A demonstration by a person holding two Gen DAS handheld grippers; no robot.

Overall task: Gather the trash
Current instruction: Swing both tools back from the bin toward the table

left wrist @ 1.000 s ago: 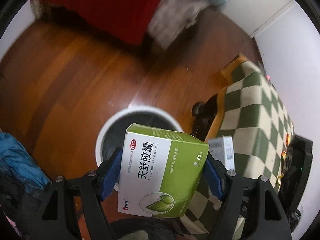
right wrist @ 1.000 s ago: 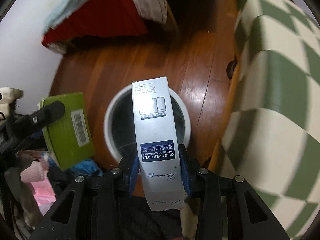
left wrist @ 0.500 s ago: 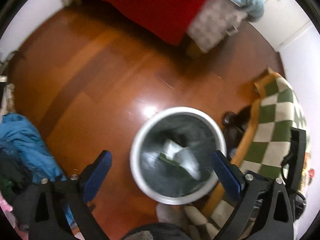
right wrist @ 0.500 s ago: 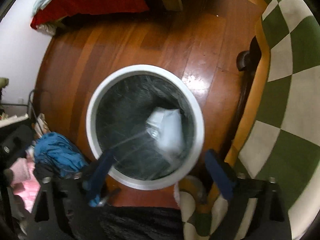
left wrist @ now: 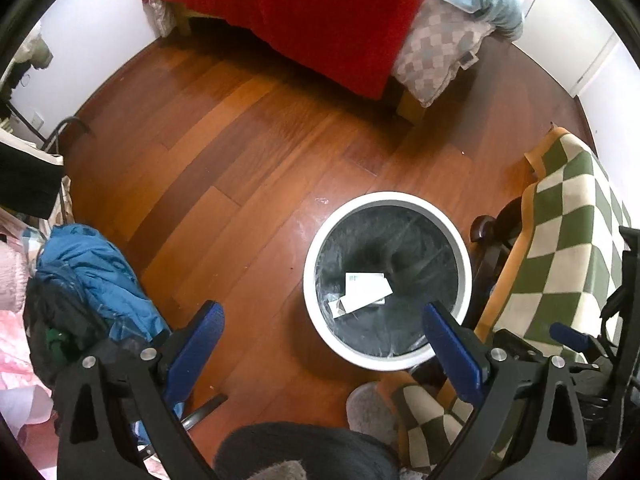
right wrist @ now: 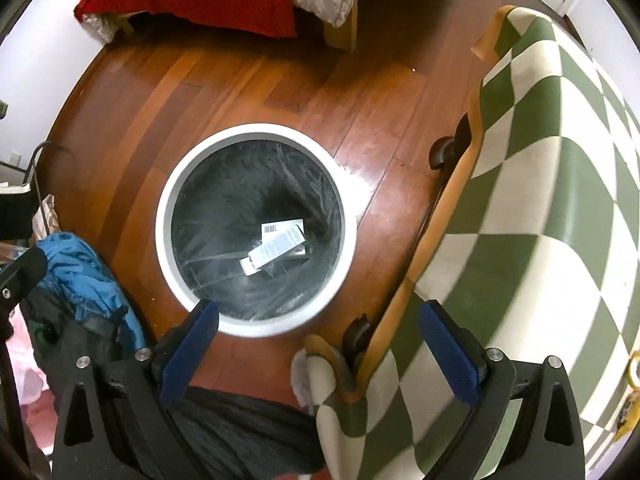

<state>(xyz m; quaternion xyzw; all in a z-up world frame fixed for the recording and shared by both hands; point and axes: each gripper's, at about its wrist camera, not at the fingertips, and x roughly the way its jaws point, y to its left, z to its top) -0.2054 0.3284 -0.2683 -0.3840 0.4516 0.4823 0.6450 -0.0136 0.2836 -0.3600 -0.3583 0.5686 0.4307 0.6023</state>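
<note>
A round white trash bin point(left wrist: 466, 256) with a black liner stands on the wooden floor; it also shows in the right wrist view point(right wrist: 162, 216). Two boxes lie at its bottom: a white box point(left wrist: 368, 286) and a slim box on top of it, seen in the right wrist view point(right wrist: 276, 250). My left gripper point(left wrist: 322, 344) is open and empty, held above the floor left of the bin's near rim. My right gripper point(right wrist: 318, 344) is open and empty above the bin's near right edge.
A green and white checked cloth point(right wrist: 540, 184) covers a table right of the bin. A bed with a red cover point(left wrist: 320, 20) stands at the far side. Blue clothes point(left wrist: 92, 276) are piled at the left. A grey slipper point(left wrist: 370, 410) is near the bin.
Both grippers opened and let go of their boxes: the green and white box and the slim white box dropped into the bin. Both grippers then rose higher above it.
</note>
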